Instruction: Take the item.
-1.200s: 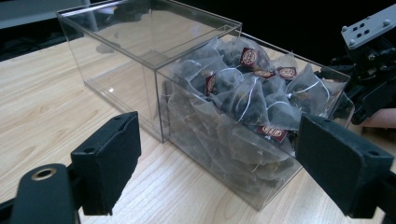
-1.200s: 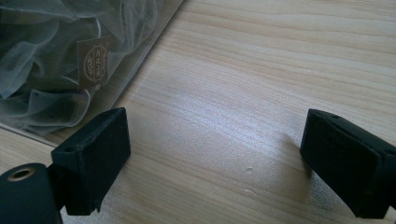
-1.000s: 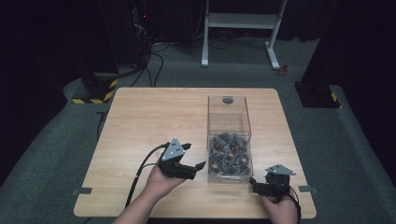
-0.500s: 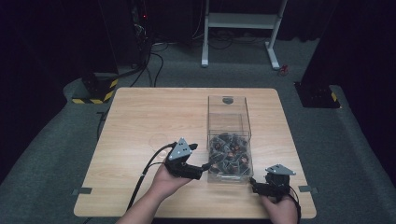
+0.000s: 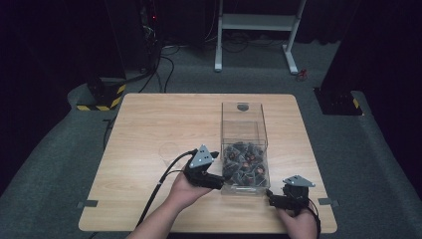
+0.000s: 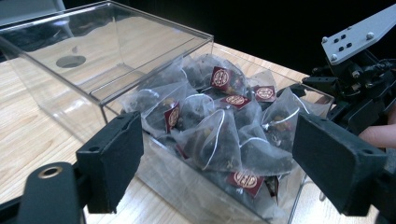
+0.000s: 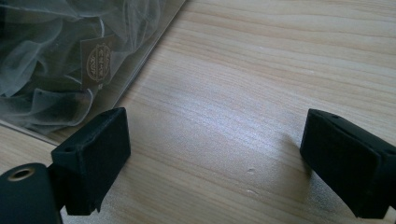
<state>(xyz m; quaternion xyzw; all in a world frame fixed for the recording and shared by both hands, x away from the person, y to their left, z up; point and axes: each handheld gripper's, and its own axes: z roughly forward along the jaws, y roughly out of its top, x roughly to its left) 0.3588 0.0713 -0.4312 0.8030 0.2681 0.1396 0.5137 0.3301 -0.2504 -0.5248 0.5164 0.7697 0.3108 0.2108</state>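
1. The work in hand looks like picking a tea bag out of the clear box [image 5: 244,149], which stands right of centre in the high view on the bench [image 5: 149,129], its filled end toward the bottom of the frame.
2. The left gripper [image 5: 215,169] sits at the box's lower left corner, jaws spread wide and holding nothing. In the left gripper view the pile of tea bags [image 6: 219,126] fills the middle of the frame, beyond and between the two jaws, with the box's near wall between them and the bags.
3. To do this well, I judge the left gripper should rise over the wall's rim and come down from above onto one bag at the top of the heap, rather than pushing at the wall.
4. Aim for a bag's pointed mesh peak or its red tag [image 6: 220,78], so a single bag lifts free; strings are tangled across the pile and could drag a neighbour along.
5. The right gripper [image 5: 276,199] rests low at the box's lower right corner, jaws wide apart and empty over bare wood; in the right gripper view the box wall and bags lie at the upper left, outside the jaws.
6. It could steady the box if it slides.
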